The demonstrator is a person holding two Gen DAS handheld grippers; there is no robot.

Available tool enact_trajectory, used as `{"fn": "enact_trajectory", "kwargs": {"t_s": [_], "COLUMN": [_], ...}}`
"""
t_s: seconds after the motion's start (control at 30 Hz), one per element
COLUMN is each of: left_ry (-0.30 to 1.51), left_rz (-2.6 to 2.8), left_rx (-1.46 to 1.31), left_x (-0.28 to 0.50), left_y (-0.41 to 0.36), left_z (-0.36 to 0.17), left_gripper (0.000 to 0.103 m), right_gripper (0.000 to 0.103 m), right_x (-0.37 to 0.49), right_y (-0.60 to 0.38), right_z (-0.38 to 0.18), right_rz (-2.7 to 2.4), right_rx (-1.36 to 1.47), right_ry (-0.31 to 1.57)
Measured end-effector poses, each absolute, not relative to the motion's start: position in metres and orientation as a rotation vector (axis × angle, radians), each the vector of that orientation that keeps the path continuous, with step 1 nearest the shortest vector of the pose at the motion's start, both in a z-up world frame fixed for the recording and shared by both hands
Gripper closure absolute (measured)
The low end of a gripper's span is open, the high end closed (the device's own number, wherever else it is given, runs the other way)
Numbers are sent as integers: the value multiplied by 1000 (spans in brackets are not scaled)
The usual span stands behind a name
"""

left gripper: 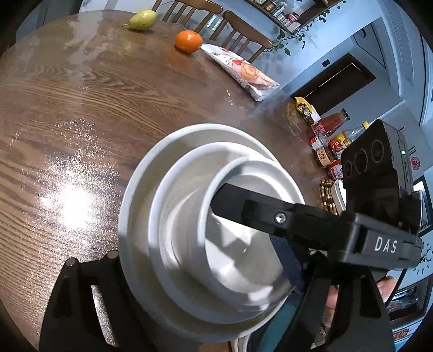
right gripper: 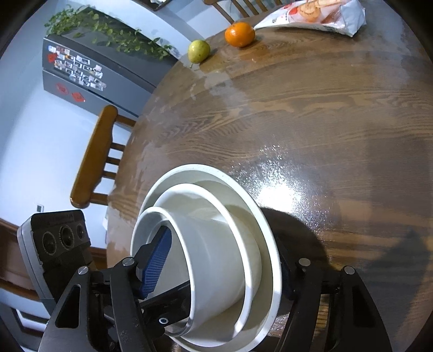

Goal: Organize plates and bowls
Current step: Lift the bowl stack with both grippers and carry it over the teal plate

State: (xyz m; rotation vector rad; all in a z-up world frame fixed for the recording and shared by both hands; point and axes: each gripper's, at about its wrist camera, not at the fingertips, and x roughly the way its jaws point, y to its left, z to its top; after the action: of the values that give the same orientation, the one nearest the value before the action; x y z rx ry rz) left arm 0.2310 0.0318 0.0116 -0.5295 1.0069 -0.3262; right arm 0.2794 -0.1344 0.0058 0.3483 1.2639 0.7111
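i am clamping the nested white ceramic bowls (right gripper: 216,260) from both sides, left gripper (left gripper: 189,260) and right gripper (right gripper: 224,265) each closing across the walls, to lift them together.

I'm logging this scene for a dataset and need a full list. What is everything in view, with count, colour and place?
bowls: three, white, nested in one stack at the near table edge, between both grippers
table: one, brown wood, glossy, round
pear: one, green, far side of the table
orange: one, orange, beside the pear
snack bag: one, white with red print, next to the orange
bottles and jars: several, mostly red labels, beyond the table edge
chairs: at least three, brown wood, around the table
fridge: one, grey, with magnets, a trailing plant on top
left gripper: black, astride the stack
right gripper: black with blue pads, astride the stack
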Motion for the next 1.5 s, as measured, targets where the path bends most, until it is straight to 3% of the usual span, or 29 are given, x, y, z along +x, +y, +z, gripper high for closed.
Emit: {"fn": "enact_trajectory", "kwargs": {"t_s": [0.9, 1.5], "left_ry": [886, 948], "left_rz": [-398, -459], "left_rx": [-400, -348], "left_x": [149, 113], "left_y": [-29, -73], "left_z": [61, 42], "left_gripper": [22, 22], "right_gripper": [32, 32], "right_x": [192, 138], "right_y": [-189, -238], "right_z": [73, 57], "right_rz": [689, 630], "right_rx": [344, 387], "right_ry": [1047, 1026]}}
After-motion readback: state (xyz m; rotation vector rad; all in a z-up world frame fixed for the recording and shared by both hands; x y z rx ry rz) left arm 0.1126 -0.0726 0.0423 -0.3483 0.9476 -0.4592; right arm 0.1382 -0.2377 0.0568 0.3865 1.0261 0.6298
